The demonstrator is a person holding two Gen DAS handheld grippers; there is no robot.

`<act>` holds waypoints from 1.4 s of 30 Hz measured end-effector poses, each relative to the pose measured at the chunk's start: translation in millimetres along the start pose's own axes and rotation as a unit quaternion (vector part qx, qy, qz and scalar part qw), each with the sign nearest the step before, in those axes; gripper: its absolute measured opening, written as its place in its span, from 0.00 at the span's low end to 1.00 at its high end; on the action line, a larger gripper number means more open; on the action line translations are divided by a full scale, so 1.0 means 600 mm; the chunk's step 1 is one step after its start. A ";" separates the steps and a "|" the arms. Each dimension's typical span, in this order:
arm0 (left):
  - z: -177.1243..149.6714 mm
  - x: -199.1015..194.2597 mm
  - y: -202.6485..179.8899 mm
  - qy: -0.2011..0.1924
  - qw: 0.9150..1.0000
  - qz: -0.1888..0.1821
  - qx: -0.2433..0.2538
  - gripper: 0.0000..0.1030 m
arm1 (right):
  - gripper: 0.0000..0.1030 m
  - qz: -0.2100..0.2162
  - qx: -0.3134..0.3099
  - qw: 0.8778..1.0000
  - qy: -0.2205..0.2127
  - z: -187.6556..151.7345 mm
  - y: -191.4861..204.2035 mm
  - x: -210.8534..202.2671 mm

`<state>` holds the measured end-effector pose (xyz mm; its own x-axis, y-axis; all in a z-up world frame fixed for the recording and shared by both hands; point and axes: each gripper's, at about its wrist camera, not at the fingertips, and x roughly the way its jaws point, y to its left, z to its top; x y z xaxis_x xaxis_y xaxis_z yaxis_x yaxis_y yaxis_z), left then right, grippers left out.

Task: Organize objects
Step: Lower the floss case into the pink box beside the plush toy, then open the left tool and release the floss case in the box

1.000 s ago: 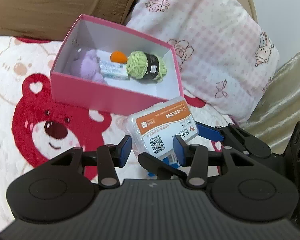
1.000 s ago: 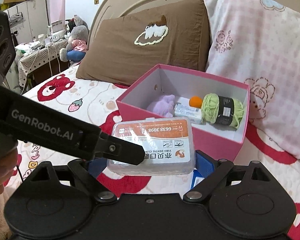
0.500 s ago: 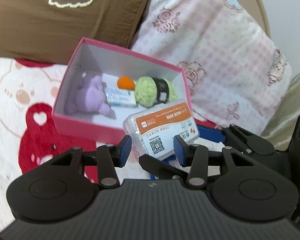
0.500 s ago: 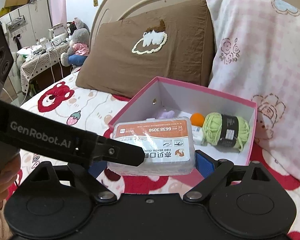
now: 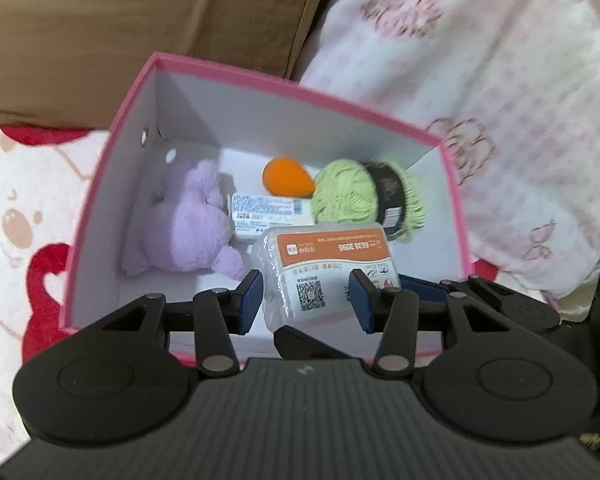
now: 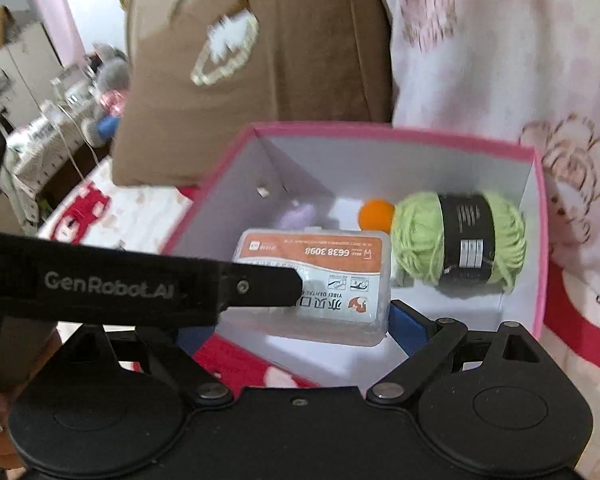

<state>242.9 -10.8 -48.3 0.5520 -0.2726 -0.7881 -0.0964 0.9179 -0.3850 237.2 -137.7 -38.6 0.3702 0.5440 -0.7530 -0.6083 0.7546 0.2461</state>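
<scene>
The pink box [image 5: 112, 200] sat on the bed against the pillows, holding a purple plush [image 5: 188, 220], green yarn [image 5: 352, 196] and an orange ball [image 5: 286, 176]. Above its near side hung the clear plastic case [image 6: 320, 280], clenched end to end by the right tongs [image 6: 300, 328]. The left tongs [image 5: 304, 300] straddled its narrow width; whether they pressed, I could not tell. It looked light, rigid and slick: best held by its flat sides.

Clear orange-labelled packet [image 5: 326, 268] held above open pink box [image 5: 112, 196]
</scene>
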 end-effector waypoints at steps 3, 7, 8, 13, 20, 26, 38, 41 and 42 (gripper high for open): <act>0.004 0.032 0.002 0.005 1.000 0.013 0.008 0.44 | 0.92 -0.016 -0.016 0.999 0.025 0.000 -0.004 0.034; 0.007 0.056 0.010 0.011 1.000 0.007 0.014 0.41 | 0.91 -0.016 -0.009 0.998 0.054 0.003 -0.014 0.064; 0.006 0.060 0.014 0.012 1.000 0.000 0.017 0.39 | 0.90 -0.021 -0.009 0.998 0.056 0.002 -0.014 0.068; 0.001 0.080 0.027 0.010 1.000 0.007 0.013 0.37 | 0.80 -0.031 0.026 0.996 0.083 0.005 -0.028 0.087; 0.009 0.098 0.047 0.018 1.000 0.012 -0.007 0.36 | 0.63 -0.036 0.038 0.993 0.104 0.008 -0.040 0.106; 0.015 0.103 0.061 0.018 1.000 0.015 -0.020 0.36 | 0.56 -0.039 0.025 0.993 0.111 0.009 -0.028 0.117; 0.013 0.097 0.055 0.009 0.999 0.034 0.020 0.33 | 0.51 -0.066 -0.010 0.992 0.111 0.017 -0.005 0.147; 0.014 0.101 0.059 0.011 0.999 0.033 0.017 0.31 | 0.51 -0.069 -0.025 0.992 0.105 0.019 -0.001 0.145; 0.011 0.099 0.058 0.011 0.999 0.032 0.016 0.31 | 0.51 -0.065 -0.025 0.992 0.101 0.019 -0.002 0.142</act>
<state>277.7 6.9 -105.2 0.5270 -0.2188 -0.8212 -0.1047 0.9422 -0.3183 277.6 -88.2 -96.3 0.3023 0.3547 -0.8848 -0.6000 0.7920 0.1125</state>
